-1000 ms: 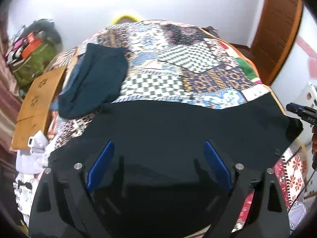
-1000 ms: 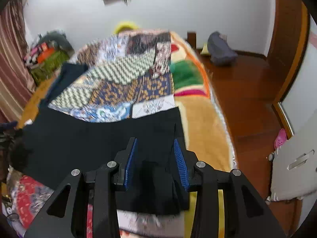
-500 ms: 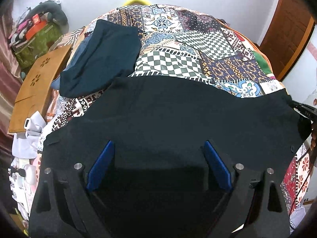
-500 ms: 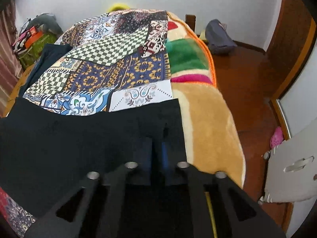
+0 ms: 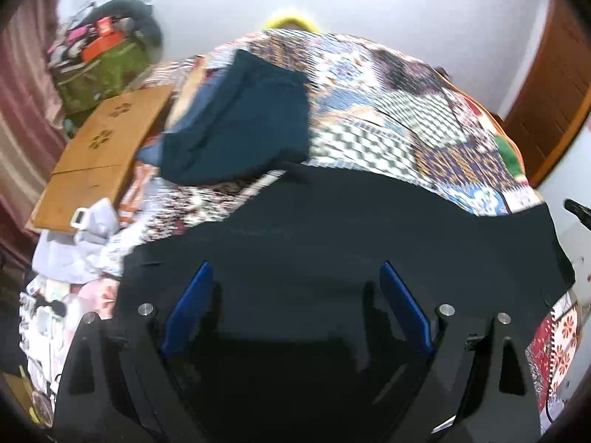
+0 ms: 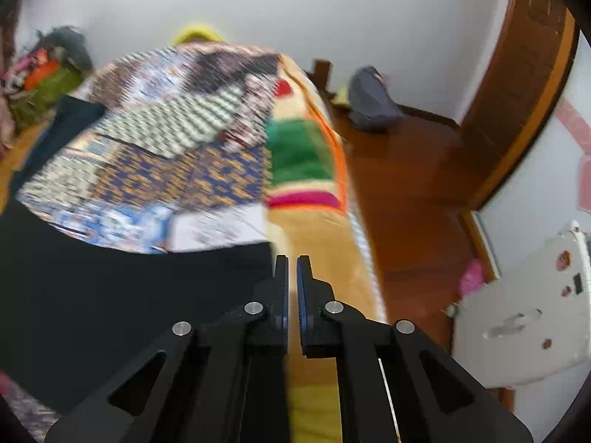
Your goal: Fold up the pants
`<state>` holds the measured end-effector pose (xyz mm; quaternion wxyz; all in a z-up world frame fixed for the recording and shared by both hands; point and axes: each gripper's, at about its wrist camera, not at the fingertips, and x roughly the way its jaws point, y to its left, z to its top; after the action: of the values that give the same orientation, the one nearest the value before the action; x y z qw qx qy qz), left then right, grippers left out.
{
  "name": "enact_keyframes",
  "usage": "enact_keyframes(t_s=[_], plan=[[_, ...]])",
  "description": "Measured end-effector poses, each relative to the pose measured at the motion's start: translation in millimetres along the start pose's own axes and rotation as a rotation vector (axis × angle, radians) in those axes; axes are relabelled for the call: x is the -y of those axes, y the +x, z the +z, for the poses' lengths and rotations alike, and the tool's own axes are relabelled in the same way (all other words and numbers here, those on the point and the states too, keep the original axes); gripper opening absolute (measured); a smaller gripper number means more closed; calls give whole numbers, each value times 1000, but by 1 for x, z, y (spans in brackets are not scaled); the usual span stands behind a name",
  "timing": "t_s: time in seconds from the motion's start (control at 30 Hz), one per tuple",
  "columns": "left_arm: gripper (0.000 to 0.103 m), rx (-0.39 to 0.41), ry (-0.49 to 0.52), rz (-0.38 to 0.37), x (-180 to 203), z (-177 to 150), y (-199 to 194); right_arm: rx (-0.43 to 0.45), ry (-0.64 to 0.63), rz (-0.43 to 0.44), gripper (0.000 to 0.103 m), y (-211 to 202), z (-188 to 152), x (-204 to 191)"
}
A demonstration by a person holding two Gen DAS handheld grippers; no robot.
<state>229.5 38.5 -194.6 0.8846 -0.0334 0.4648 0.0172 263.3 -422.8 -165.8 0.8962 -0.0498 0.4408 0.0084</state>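
Black pants (image 5: 332,229) lie spread flat across the near part of the patchwork bedspread (image 5: 388,110). My left gripper (image 5: 295,295) hovers over their left half, jaws wide open, blue pads (image 5: 188,306) apart with only cloth beneath them. In the right wrist view the pants (image 6: 129,295) fill the lower left, and their right edge ends beside my right gripper (image 6: 292,280). That gripper is shut. Only tan blanket (image 6: 317,236) shows through the thin slit between its fingers, and I see no cloth pinched there. Its tip (image 5: 578,212) shows just past the pants' far right corner.
A folded dark teal garment (image 5: 236,125) lies on the bedspread behind the pants. A wooden board (image 5: 99,144) and a heap of white cloth (image 5: 85,243) sit at the bed's left side. To the right are a wooden floor (image 6: 406,184), a grey bag (image 6: 373,99) and a white appliance (image 6: 524,317).
The right gripper's jaws closed from partly open at the pants' right edge, and it then moved off to the right. The left gripper stayed open and shifted over the pants.
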Motion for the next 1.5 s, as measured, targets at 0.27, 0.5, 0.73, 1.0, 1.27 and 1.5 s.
enact_keyframes(t_s=[0.27,0.5,0.73,1.0,1.27,1.5], plan=[[92,58,-113,81,-84,6,-24,116,-78,261,33,-49,28,-80],[93,29,-190,95,-156,8,-16,118,-198,469,34,-60,50,-182],[93,-107,-281,10,-200,-3,34,31,-290,595,34,-31,58,-266],[92,-292,-347,-131,-205,-21,101,-88,-433,654,38,19,55,-349],[61,-338,-341,-233,-198,-31,119,-186,-442,660,38,73,67,-404],[59,-274,-253,-86,-195,-43,109,-206,-551,586,10,91,63,-423]])
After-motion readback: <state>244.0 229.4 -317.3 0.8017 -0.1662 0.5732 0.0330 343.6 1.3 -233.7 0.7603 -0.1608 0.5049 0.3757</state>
